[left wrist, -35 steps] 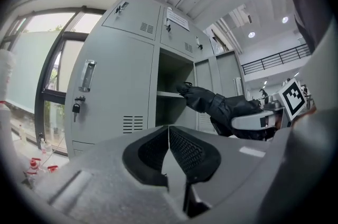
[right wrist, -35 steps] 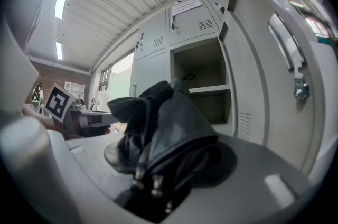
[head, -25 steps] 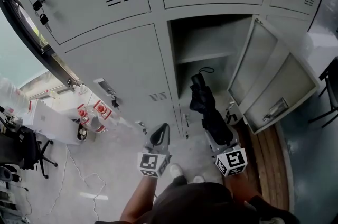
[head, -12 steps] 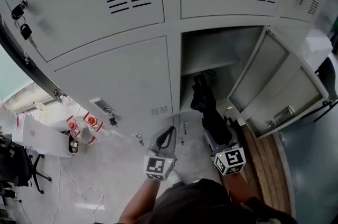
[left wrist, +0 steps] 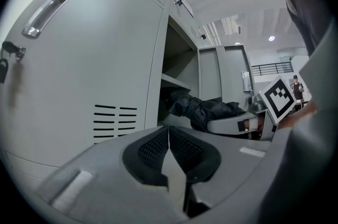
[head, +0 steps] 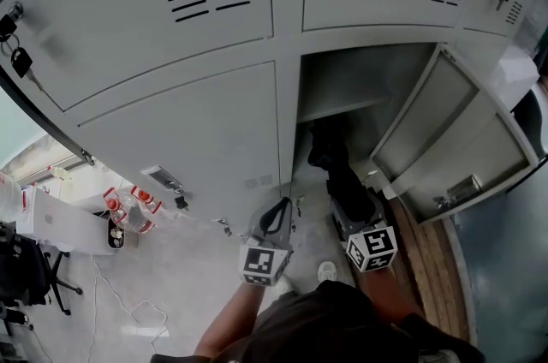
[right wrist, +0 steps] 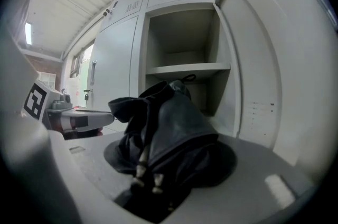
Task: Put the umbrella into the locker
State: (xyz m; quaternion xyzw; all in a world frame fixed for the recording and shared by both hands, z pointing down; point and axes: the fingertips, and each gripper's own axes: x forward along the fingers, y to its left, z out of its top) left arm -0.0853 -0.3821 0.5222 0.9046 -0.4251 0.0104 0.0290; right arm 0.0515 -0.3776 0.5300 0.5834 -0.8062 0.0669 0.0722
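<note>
Person is standing close in front of the open locker (head: 318, 79), its door (head: 445, 134) swung out to the right.

- Right gripper (head: 349, 214) is clamping the folded black umbrella (head: 336, 169): jaws are standing part-way open, pressed on the bunched fabric at the near end, with the rib tips showing between them in the right gripper view. The grip width is holding steady.
- Left gripper (head: 275, 220) is carrying nothing; its pads are meeting tip to tip in the left gripper view. It is riding alongside, just left of the locker's opening.

Change over the last second: both grippers are advancing toward the locker together, and the head view is closing in with them. A second ago the umbrella's far end, with its strap loop, was showing in front of the opening; now it is sliding into the shade under the shelf (head: 342, 106) and appears to be crossing the threshold of the lower compartment.

Reading: insertion is under way but not finished. Most of the umbrella is still outside, held in the air and nearly level. Judged next need: keep pushing in below the shelf, then open the jaws.
</note>
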